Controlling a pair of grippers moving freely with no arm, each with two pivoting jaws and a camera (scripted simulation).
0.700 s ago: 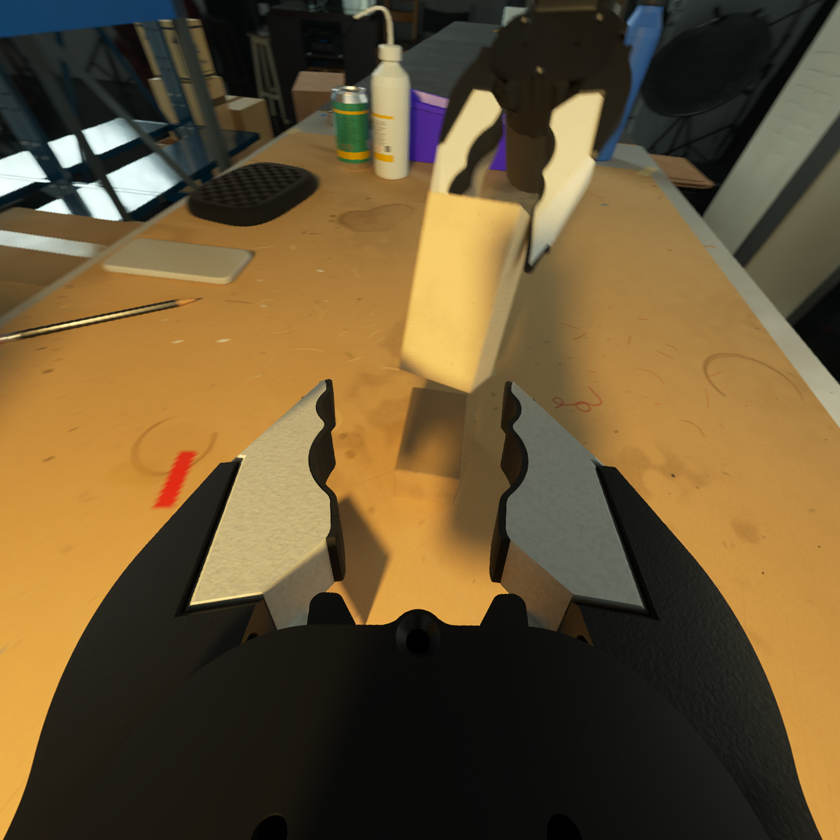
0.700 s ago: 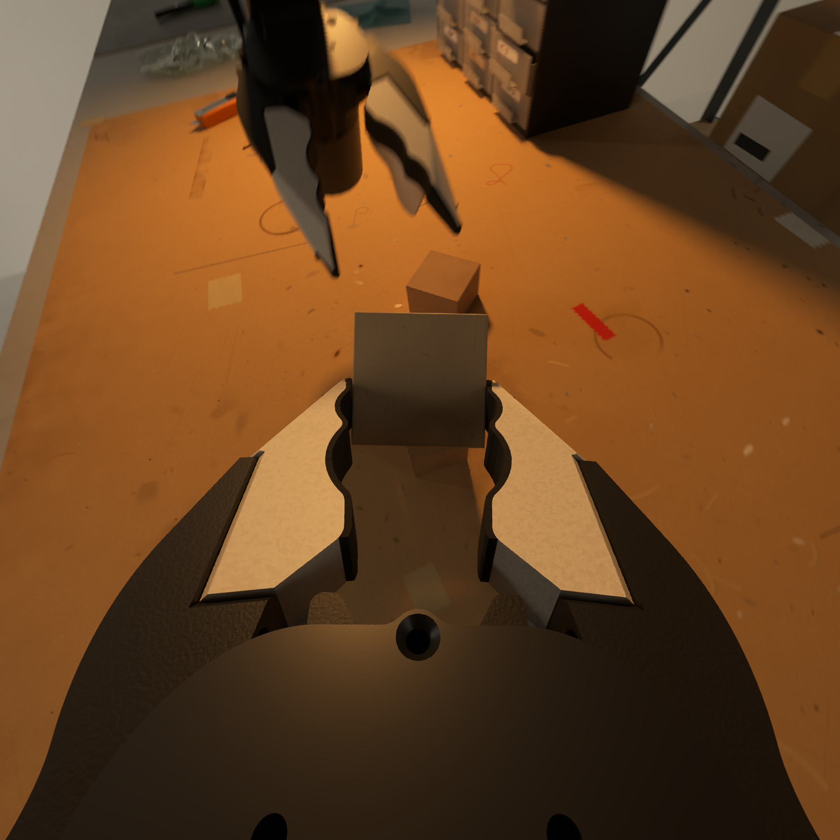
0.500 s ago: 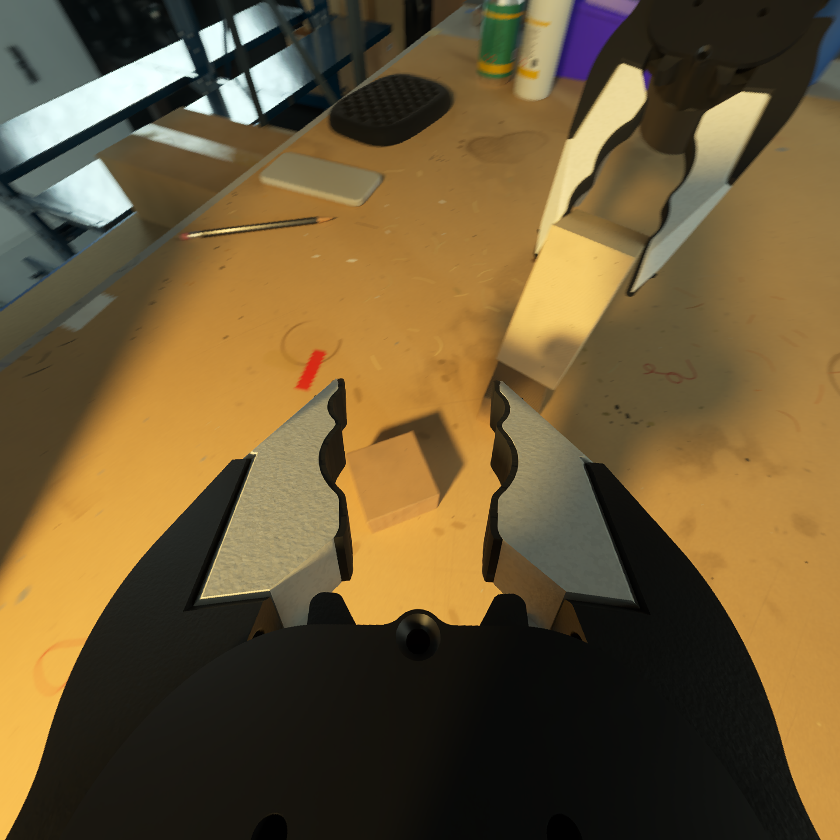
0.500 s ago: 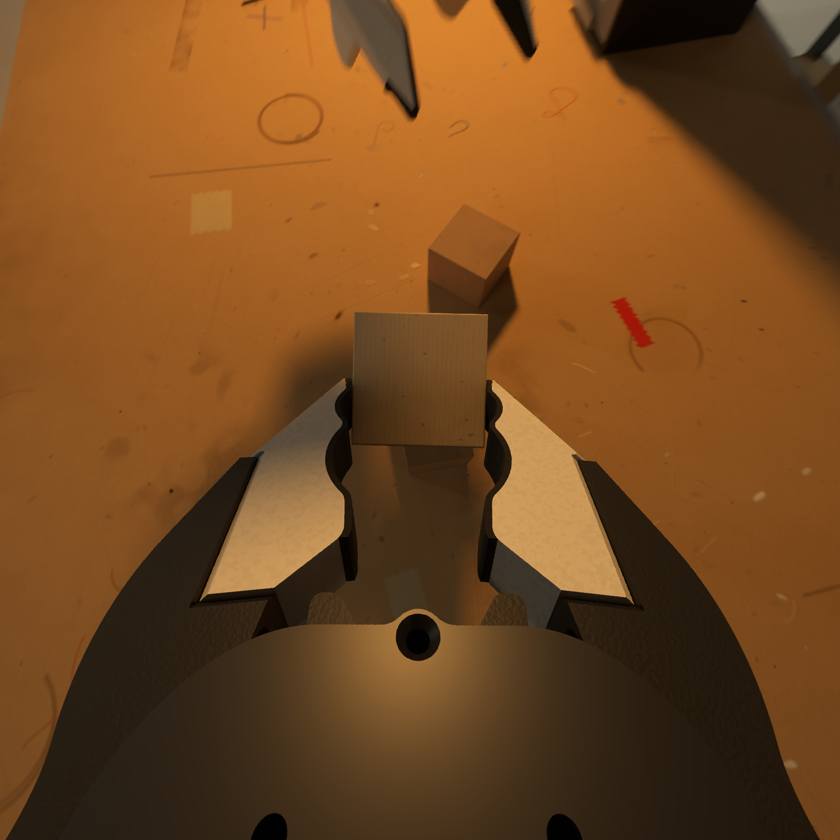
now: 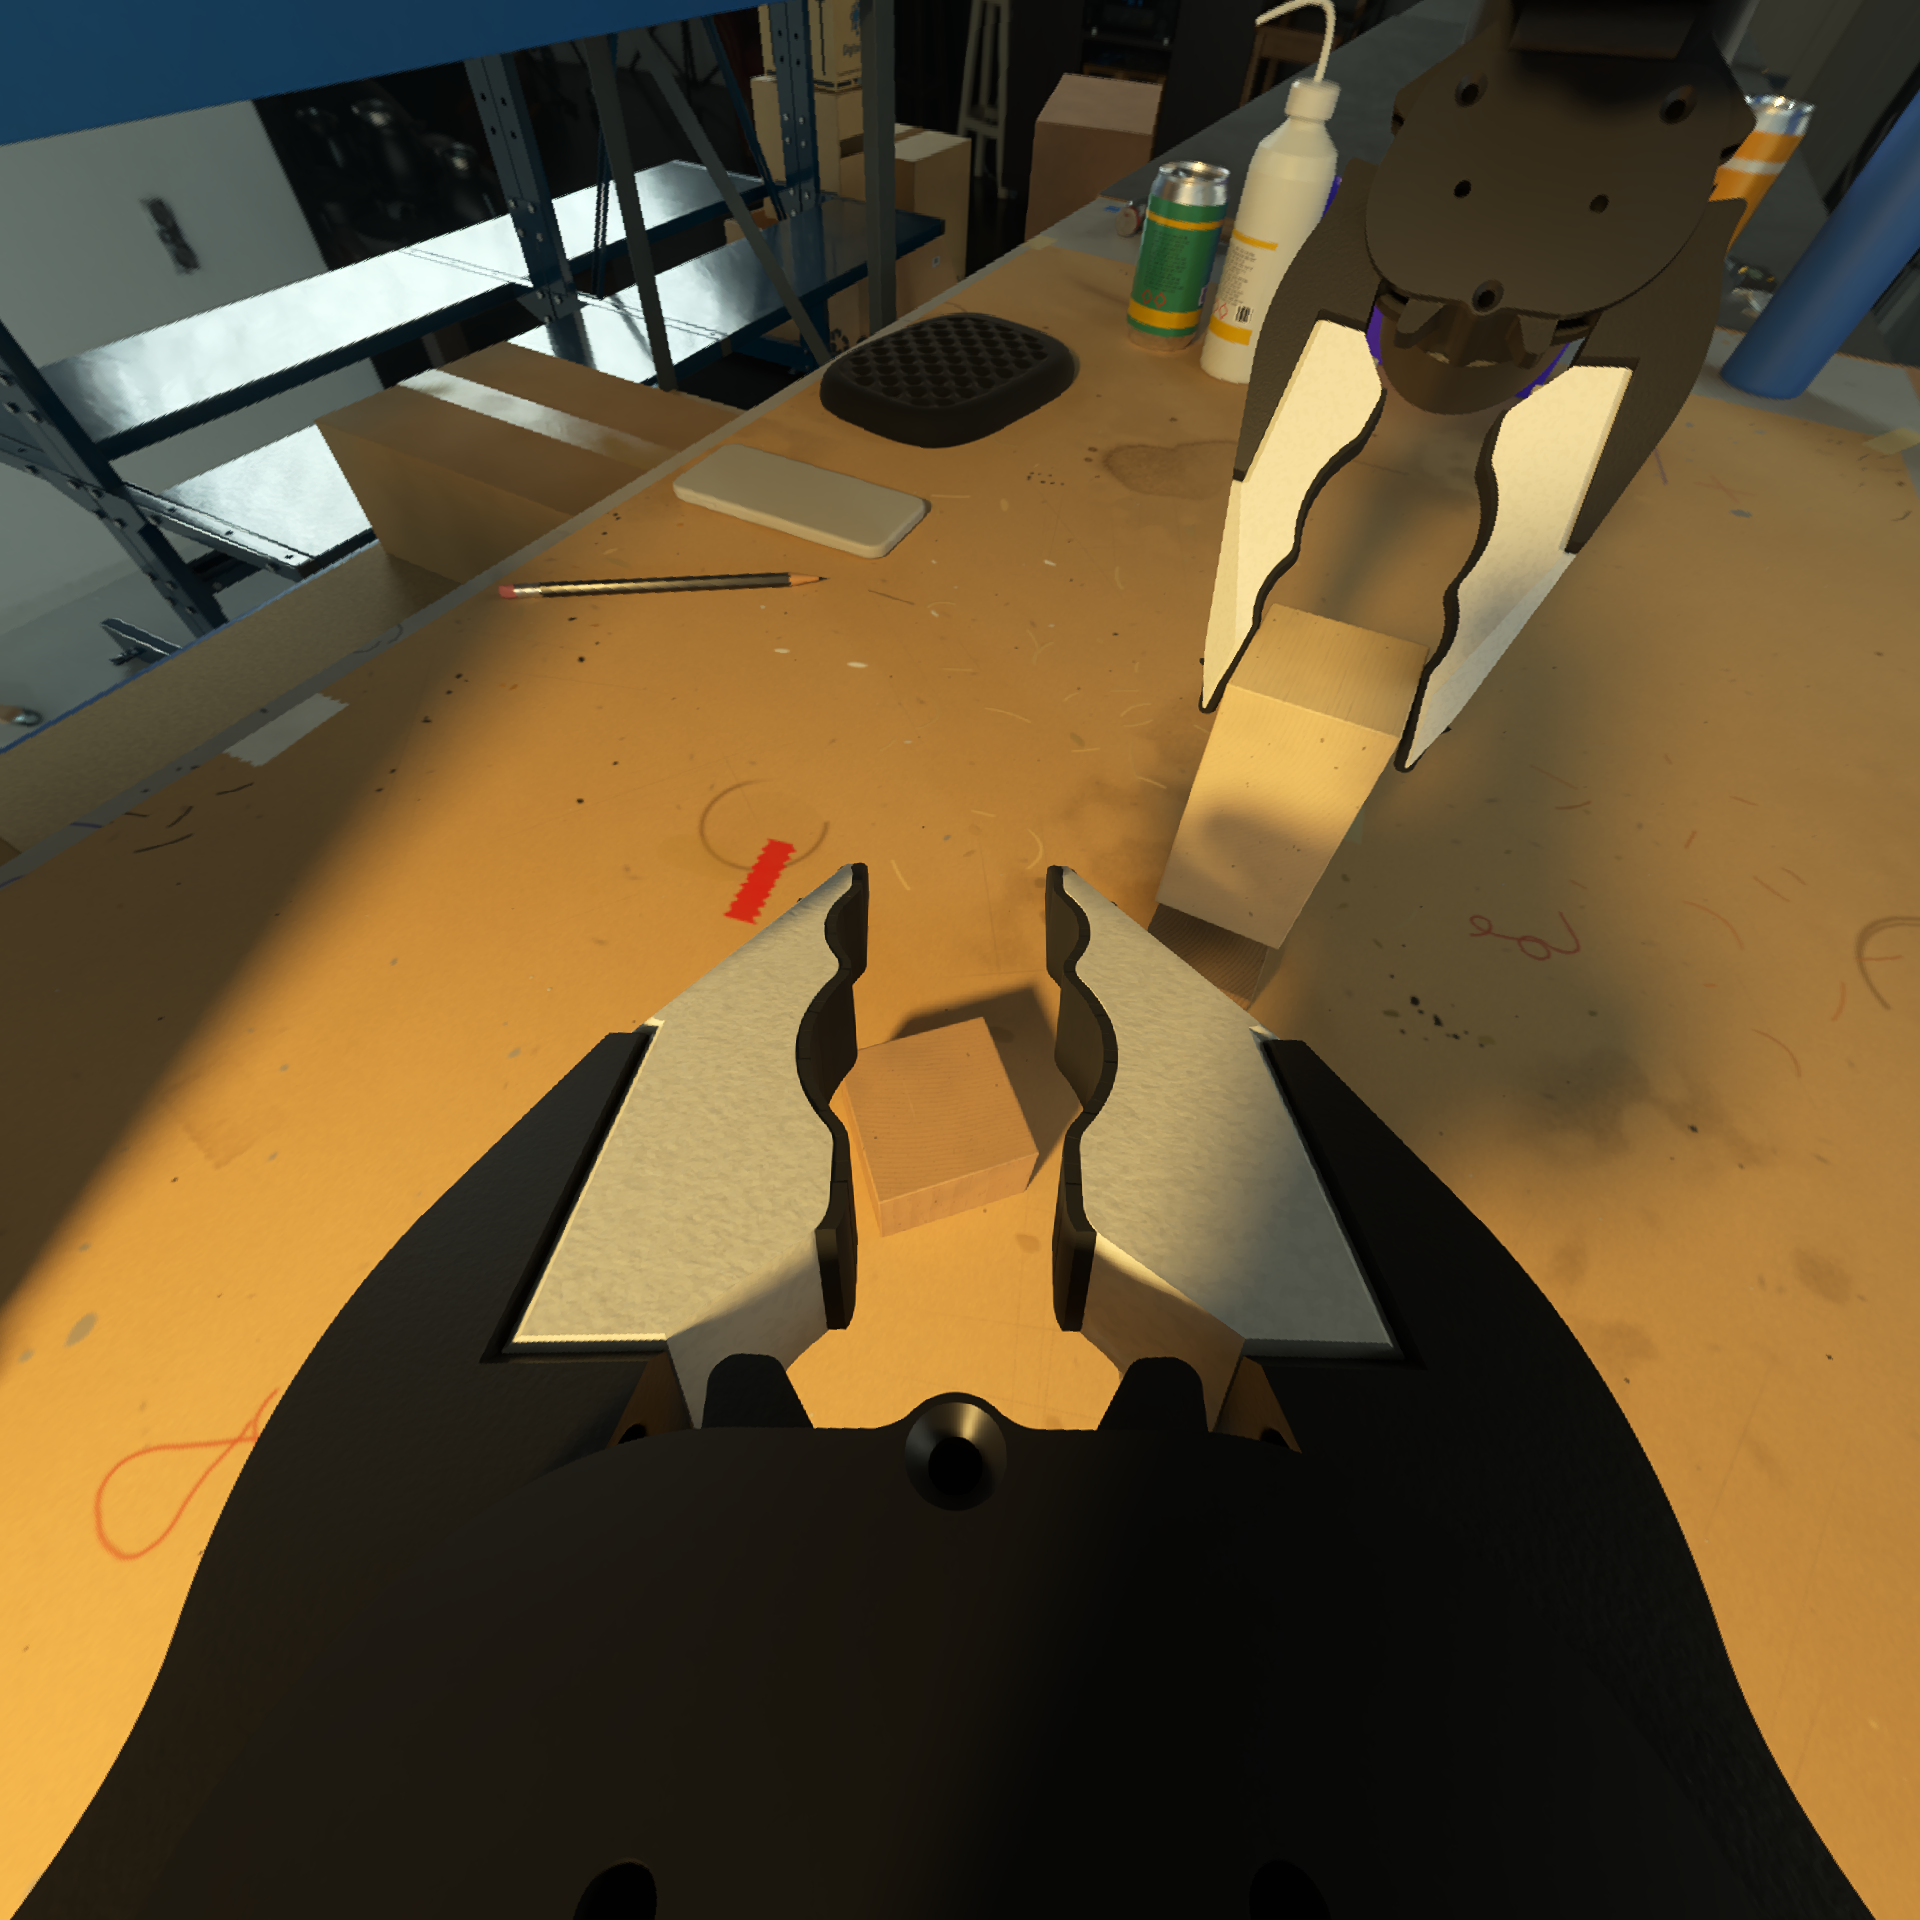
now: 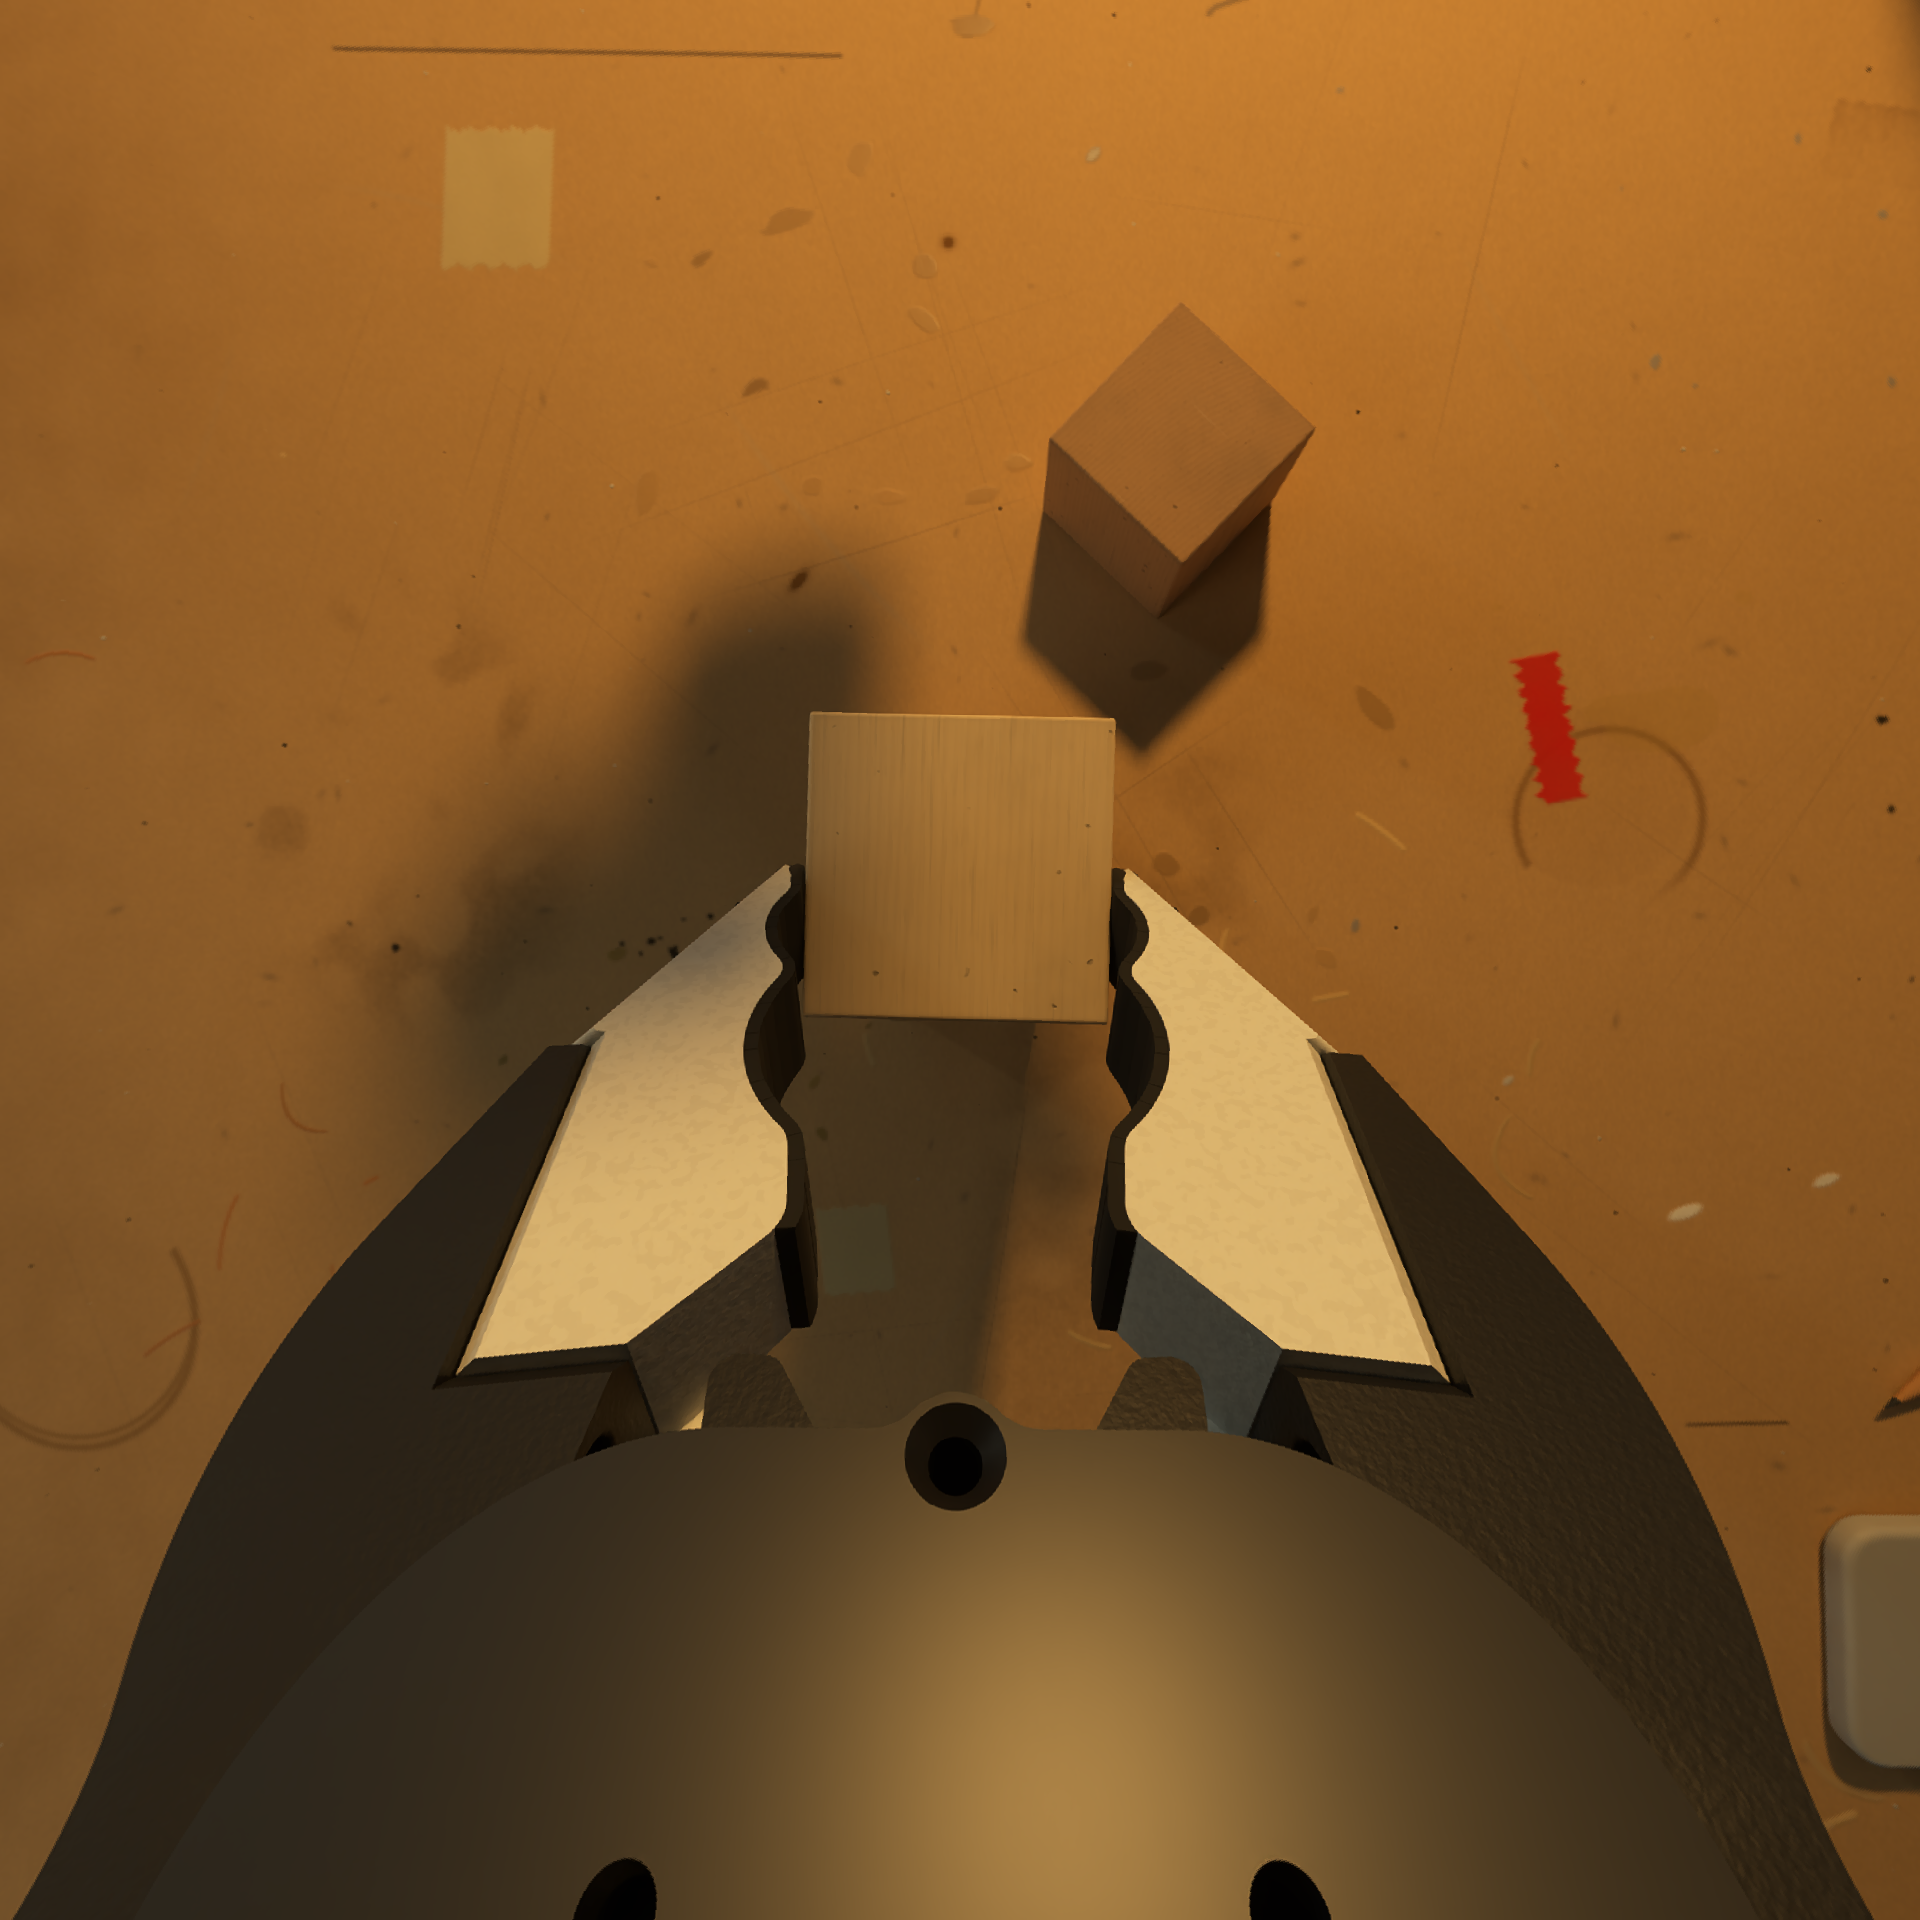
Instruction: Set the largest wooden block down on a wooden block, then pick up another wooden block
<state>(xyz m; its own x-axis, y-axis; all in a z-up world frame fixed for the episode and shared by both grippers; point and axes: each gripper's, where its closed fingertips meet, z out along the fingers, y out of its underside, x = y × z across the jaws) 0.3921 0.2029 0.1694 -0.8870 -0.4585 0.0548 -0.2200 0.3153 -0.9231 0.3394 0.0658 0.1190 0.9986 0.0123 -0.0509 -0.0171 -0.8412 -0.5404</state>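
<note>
The largest wooden block (image 5: 1288,769), tall and pale, stands upright on a small wooden block (image 5: 1210,951) that shows only at its base. My right gripper (image 6: 956,883) is shut on the large block's top (image 6: 956,868), and it also shows in the left wrist view (image 5: 1304,738). The block beneath is hidden in the right wrist view. Another small wooden cube (image 5: 940,1122) lies on the table (image 5: 520,935). My left gripper (image 5: 956,883) is open and empty above it, with the cube seen between its fingers. The cube (image 6: 1174,457) lies just beyond and right of the large block.
A pencil (image 5: 665,585), a white pad (image 5: 800,499) and a black textured pad (image 5: 945,374) lie far left. A can (image 5: 1179,249) and a white squeeze bottle (image 5: 1268,229) stand at the back. Red tape (image 5: 761,881) marks the table. The table edge runs along the left.
My right gripper has brought the large block down from a tilted hold in the air to upright on the small block. My left gripper has moved over the other cube.
</note>
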